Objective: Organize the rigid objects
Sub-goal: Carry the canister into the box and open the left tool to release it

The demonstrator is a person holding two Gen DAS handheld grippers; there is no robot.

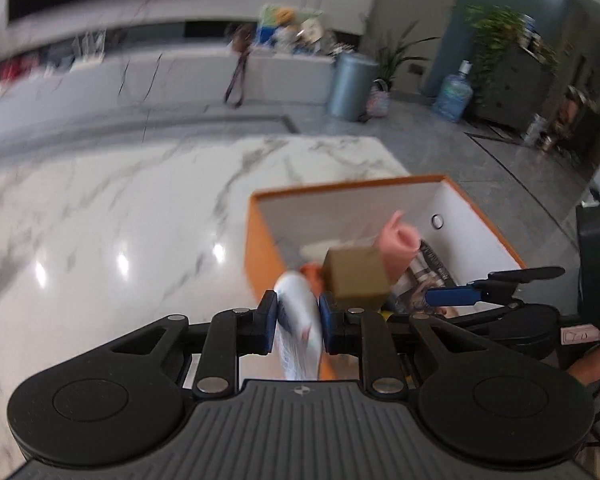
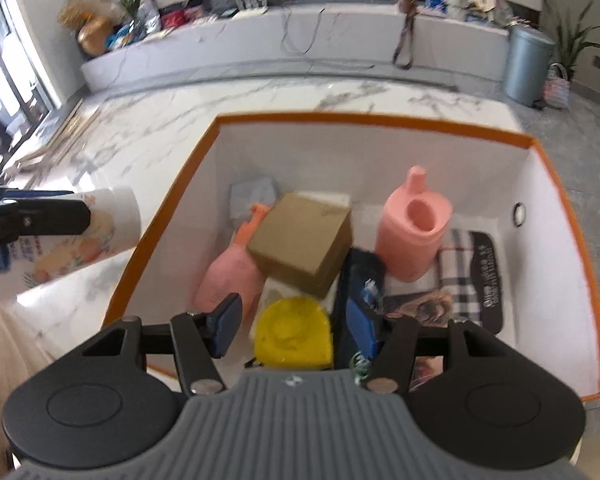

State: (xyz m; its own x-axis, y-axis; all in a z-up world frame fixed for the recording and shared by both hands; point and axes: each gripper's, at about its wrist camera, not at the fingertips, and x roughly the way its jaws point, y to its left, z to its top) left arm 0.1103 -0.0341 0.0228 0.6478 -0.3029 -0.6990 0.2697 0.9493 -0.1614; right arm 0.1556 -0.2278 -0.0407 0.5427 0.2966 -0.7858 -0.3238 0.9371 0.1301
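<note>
My left gripper [image 1: 298, 322] is shut on a white bottle with fruit print [image 1: 300, 328], held just left of an orange box [image 1: 260, 248] with white inner walls. The bottle also shows at the left of the right wrist view [image 2: 84, 236]. My right gripper [image 2: 292, 322] is open and empty, over the box's near edge [image 2: 380, 118]. Inside the box lie a brown cardboard box [image 2: 300, 244], a pink jug [image 2: 414, 236], a pink spray bottle [image 2: 228, 276], a yellow lid-like thing [image 2: 292, 332] and a dark blue object [image 2: 360, 276].
The box stands on a white marble table [image 1: 120, 208]. A checked cloth and printed packets [image 2: 468, 276] lie at the box's right side. Beyond the table are a long marble bench [image 2: 340, 28], a grey bin [image 2: 526, 64] and plants.
</note>
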